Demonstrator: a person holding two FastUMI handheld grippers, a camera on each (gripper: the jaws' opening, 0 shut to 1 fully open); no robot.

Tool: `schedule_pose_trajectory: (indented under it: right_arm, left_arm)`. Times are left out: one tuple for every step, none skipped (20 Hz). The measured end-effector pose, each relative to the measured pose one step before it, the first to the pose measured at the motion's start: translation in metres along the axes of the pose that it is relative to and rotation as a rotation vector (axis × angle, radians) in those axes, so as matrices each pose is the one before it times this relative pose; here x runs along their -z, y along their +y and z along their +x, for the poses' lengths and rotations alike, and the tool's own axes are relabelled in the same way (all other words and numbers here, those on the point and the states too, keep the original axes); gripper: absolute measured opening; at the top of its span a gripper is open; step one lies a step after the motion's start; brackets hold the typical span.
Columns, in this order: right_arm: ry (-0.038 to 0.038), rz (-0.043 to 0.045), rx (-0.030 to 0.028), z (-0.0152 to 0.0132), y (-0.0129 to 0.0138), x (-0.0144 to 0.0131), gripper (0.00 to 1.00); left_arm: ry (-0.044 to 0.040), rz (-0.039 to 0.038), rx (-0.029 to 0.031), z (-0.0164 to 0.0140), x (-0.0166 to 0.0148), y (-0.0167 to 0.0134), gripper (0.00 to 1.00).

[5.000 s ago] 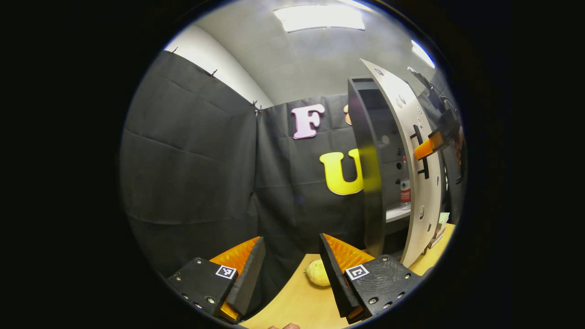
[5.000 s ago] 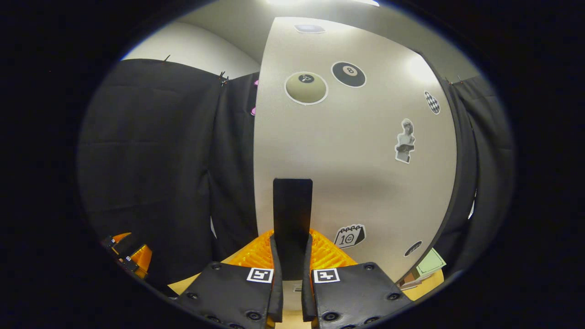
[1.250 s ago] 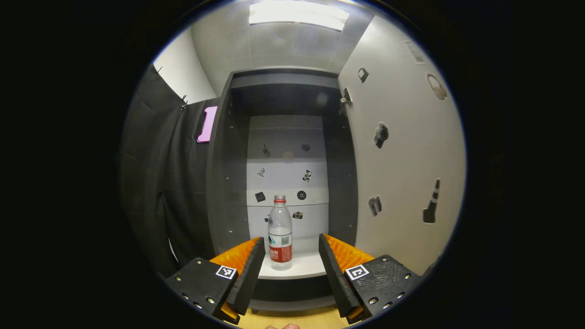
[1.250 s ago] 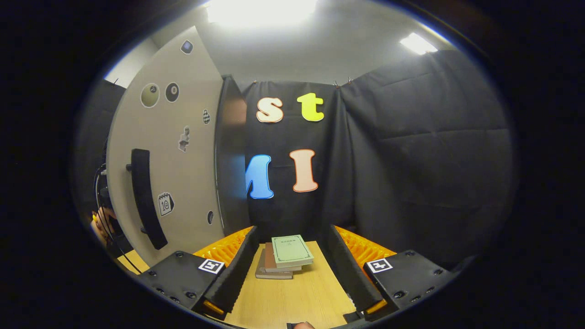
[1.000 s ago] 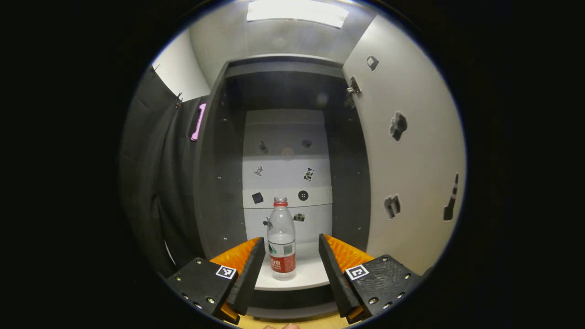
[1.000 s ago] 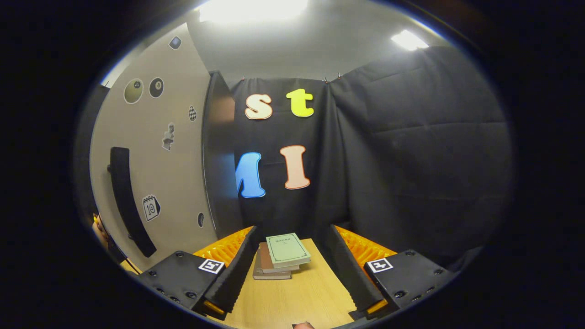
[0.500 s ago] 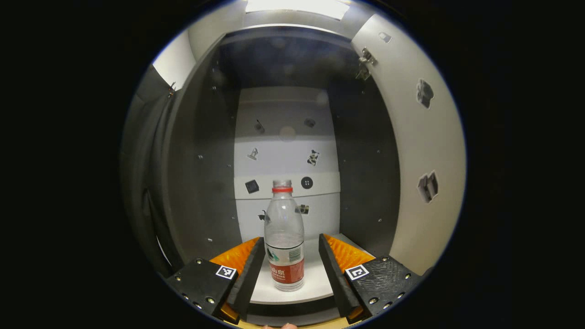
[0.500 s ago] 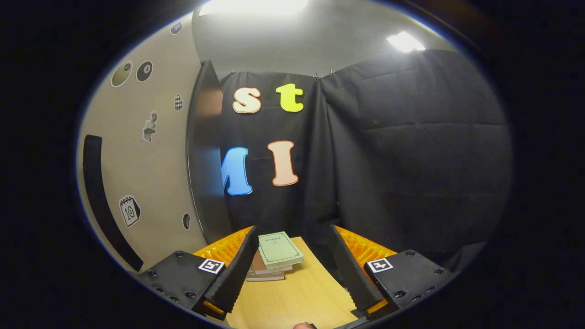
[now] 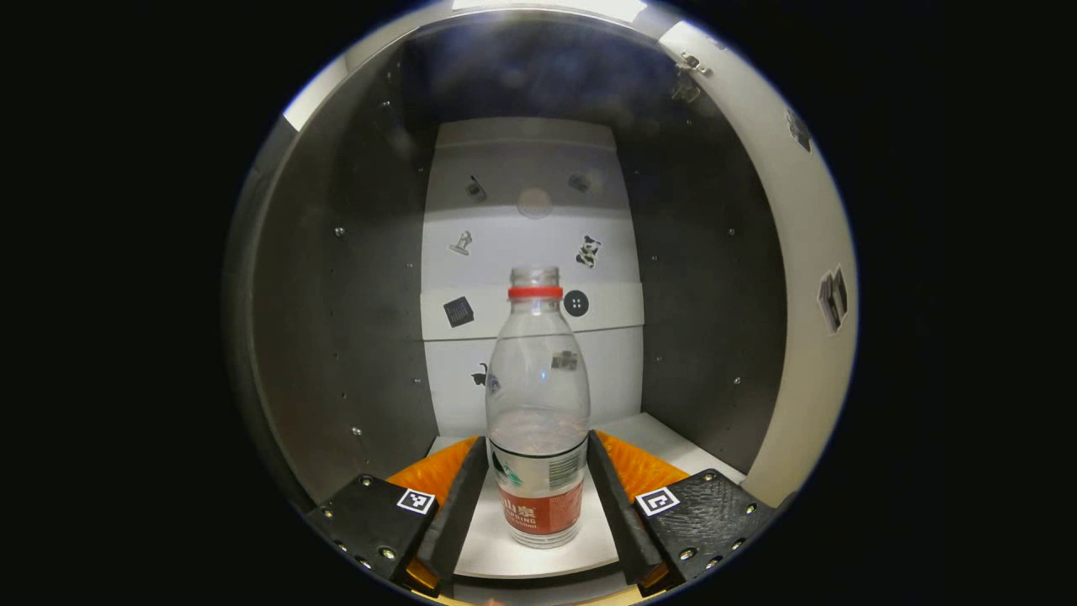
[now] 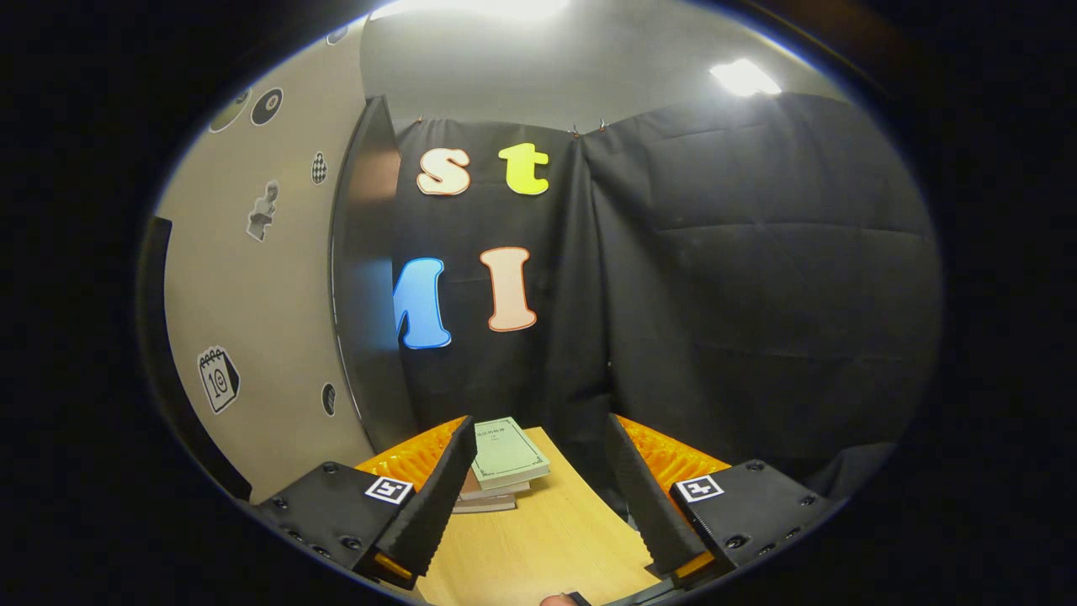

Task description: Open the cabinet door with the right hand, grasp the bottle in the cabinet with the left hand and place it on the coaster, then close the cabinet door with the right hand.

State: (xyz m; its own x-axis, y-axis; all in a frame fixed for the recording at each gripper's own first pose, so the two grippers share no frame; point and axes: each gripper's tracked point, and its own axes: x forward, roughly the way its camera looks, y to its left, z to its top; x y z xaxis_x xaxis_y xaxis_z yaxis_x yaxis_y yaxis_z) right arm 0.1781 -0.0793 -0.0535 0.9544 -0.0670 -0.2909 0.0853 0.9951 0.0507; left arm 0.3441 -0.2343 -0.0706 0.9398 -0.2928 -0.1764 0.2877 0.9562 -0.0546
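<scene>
The clear plastic bottle [image 9: 537, 421] with a red neck ring and red-and-white label, print too small to make out, stands upright at lower centre on the white cabinet shelf [image 9: 589, 530], between the wide-spread fingers of the left gripper [image 9: 537, 497]. Half a second ago it looked smaller and farther. The right gripper [image 10: 538, 488] gapes empty over the wooden worktop [image 10: 547, 547], with stacked books [image 10: 503, 471] and the grey cabinet door [image 10: 252, 337] beyond.

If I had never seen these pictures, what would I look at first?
Probably the clear bottle with the red label, standing upright on the white shelf inside the open cabinet, right between the spread fingers of the left gripper. In the right gripper view, a small stack of books lies on the wooden table.
</scene>
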Motion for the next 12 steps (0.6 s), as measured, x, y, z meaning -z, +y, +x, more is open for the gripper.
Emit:
schedule_pose_trajectory:
  right_arm:
    - [-0.00082, -0.00117, 0.00237, -0.00164, -0.00114, 0.00076, 0.98]
    - [-0.00045, -0.00012, 0.00024, -0.00177, -0.00151, 0.00032, 0.98]
    - [0.00012, 0.00057, -0.00088, -0.00067, -0.00075, -0.00044, 0.98]
    - [-0.00059, 0.00034, -0.00293, -0.00097, -0.00081, -0.00085, 0.93]
    - [-0.00165, 0.00065, -0.0031, 0.00131, 0.00021, 0.00016, 0.98]
    - [-0.00158, -0.00038, -0.00415, -0.00051, -0.00134, -0.00043, 0.93]
    - [0.0012, -0.00079, -0.00468, 0.00071, -0.00009, 0.00086, 0.93]
    - [0.00026, -0.00001, -0.006, -0.0004, -0.00044, 0.00006, 0.98]
    - [0.00098, 0.00043, -0.00831, 0.00104, -0.00016, -0.00004, 0.98]
    - [0.00057, 0.00113, -0.00993, -0.0009, 0.0001, 0.0001, 0.98]
    - [0.00123, 0.00074, -0.01111, 0.00178, 0.00157, -0.00076, 0.98]
    - [0.001, -0.00063, -0.01351, 0.00068, 0.001, -0.00057, 0.98]
  left_arm:
    - [-0.00694, -0.00596, 0.00309, 0.00127, -0.00207, -0.00098, 0.69]
    - [-0.00424, -0.00282, 0.00301, -0.00233, -0.00028, 0.00017, 0.68]
    - [-0.00538, -0.00198, 0.00051, -0.00367, -0.00318, -0.00044, 0.69]
    - [-0.00149, -0.00092, -0.00249, -0.00054, -0.00023, 0.00006, 0.66]
    - [-0.00215, -0.00031, -0.00149, -0.00298, -0.0013, 0.00025, 0.63]
    - [-0.00557, -0.0031, -0.00204, -0.00252, -0.00315, 0.00096, 0.63]
    - [-0.01256, -0.00396, -0.00278, -0.00431, -0.00462, 0.00119, 0.63]
    - [-0.01293, -0.00219, -0.00345, -0.00539, -0.00465, 0.00168, 0.63]
    - [-0.01242, -0.00117, -0.00243, -0.00621, -0.00447, 0.00044, 0.63]
    - [-0.00958, 0.00052, -0.00205, -0.00783, -0.0041, 0.00098, 0.63]
    - [-0.00887, 0.00296, -0.00578, -0.00829, -0.00421, 0.00117, 0.61]
    - [-0.00852, 0.00379, -0.00814, -0.00904, -0.00371, 0.00237, 0.61]
